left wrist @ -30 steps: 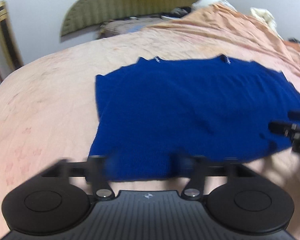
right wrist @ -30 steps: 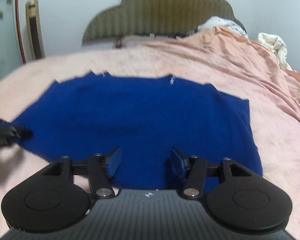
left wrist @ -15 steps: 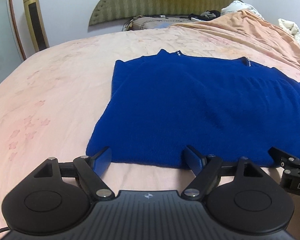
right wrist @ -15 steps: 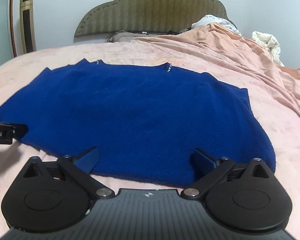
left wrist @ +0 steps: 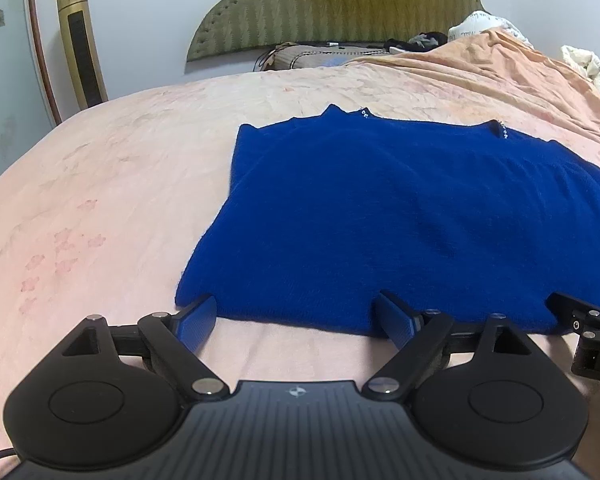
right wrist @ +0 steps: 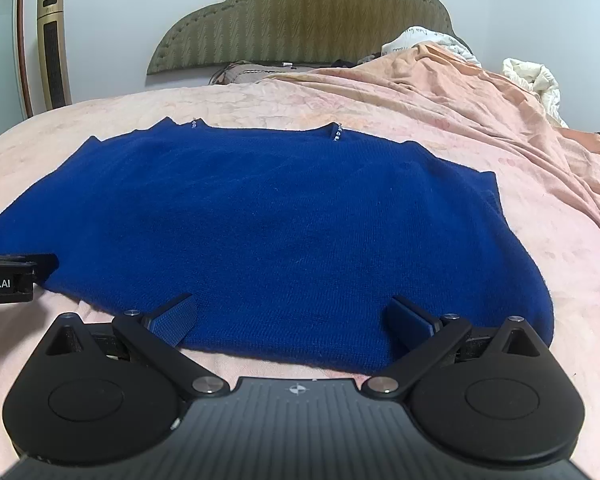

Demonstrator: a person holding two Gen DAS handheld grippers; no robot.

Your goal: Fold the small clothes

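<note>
- Since the earlier frames, both pairs of jaws have been spread: the right gripper point(right wrist: 293, 322) had its jaws half closed over the near hem and is now seen fully wide, while the left gripper point(left wrist: 296, 318) has just been opening further, with only the hem edge lying between its blue pads point(left wrist: 196, 320).
- The blue sweater point(right wrist: 268, 232) is laid flat on the pink bed point(left wrist: 100, 168), spread ahead of both sets of jaws, its near hem just under the pad tips and its beaded neckline point(right wrist: 337, 133) at the far edge.
- Nothing is gripped: both grippers are released, their pads resting at or just above the hem; whether they touch the knit cannot be told.
- The left gripper's jaws are placed at the sweater's left corner; the right gripper's jaws are placed over the right half of the hem.
- The garment looks already narrowed, though whether its sides are tucked under cannot be told.
- As a judgement, the task is partway: the cloth is smoothed and squared, and a fold of the hem toward the neckline is still left to be made.
</note>
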